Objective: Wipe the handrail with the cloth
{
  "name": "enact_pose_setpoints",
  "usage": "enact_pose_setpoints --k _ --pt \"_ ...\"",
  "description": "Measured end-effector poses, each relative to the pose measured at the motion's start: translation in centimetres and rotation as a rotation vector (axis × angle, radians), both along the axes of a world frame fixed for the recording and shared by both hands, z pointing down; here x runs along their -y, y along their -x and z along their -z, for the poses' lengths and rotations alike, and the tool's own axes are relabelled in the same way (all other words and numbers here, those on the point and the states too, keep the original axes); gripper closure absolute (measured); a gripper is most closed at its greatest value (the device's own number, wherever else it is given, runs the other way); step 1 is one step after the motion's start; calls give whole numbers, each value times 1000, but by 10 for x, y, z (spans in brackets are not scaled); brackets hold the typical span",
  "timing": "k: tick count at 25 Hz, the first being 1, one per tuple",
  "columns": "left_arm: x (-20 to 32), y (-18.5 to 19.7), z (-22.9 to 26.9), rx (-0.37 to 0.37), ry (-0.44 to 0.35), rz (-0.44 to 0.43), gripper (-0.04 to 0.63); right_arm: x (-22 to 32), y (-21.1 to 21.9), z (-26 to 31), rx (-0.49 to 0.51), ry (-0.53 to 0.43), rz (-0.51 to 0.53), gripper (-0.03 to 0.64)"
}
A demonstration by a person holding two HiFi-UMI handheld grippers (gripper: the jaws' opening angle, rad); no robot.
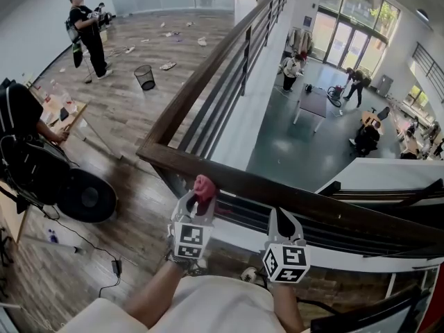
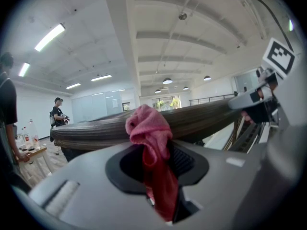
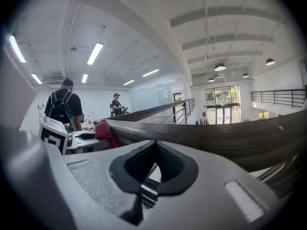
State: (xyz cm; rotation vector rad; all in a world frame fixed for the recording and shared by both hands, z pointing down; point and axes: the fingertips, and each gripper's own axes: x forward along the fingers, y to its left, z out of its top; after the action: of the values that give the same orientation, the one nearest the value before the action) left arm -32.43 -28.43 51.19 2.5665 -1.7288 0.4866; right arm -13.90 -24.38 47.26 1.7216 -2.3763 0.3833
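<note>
Looking down in the head view, the left gripper sits near 6 o'clock and presses a bunched pink cloth against the near edge of the dark wooden handrail. The right gripper waits at its 3 o'clock, just below the rail. Beyond the rail, toward 2 o'clock, is an open drop to a lower floor where people are standing. A cloth that slips free could fall onto them.

From the left gripper view, the fingers are clenched on the cloth. Most of the fabric hangs down between them, and only a small wad at 12 o'clock meets the handrail. With so little contact, a stroke would likely clean only a thin stripe. Drag along the wood could also tug the cloth loose.

From the right gripper view, the fingers are pressed together with nothing between them, and the handrail runs just above. The cloth shows at 9 o'clock. A wipe carried toward this side could bump the empty gripper, I judge, unless it moves clear.
</note>
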Motion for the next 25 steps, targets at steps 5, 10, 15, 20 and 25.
enact_pose_setpoints --k 5,10,15,20,25 --pt "0 -4 1 3 1 -5 466 1 -1 1 0 1 5 615" --pt "-2 -10 0 6 0 -15 466 0 2 1 5 0 26 614" --pt "-2 -11 -1 1 3 -9 466 0 1 2 21 0 32 614" --pt "-3 -15 -1 3 4 -13 466 -1 -3 2 37 3 30 614" --pt "-5 -23 -3 6 5 -30 466 -2 -9 1 36 -1 24 615"
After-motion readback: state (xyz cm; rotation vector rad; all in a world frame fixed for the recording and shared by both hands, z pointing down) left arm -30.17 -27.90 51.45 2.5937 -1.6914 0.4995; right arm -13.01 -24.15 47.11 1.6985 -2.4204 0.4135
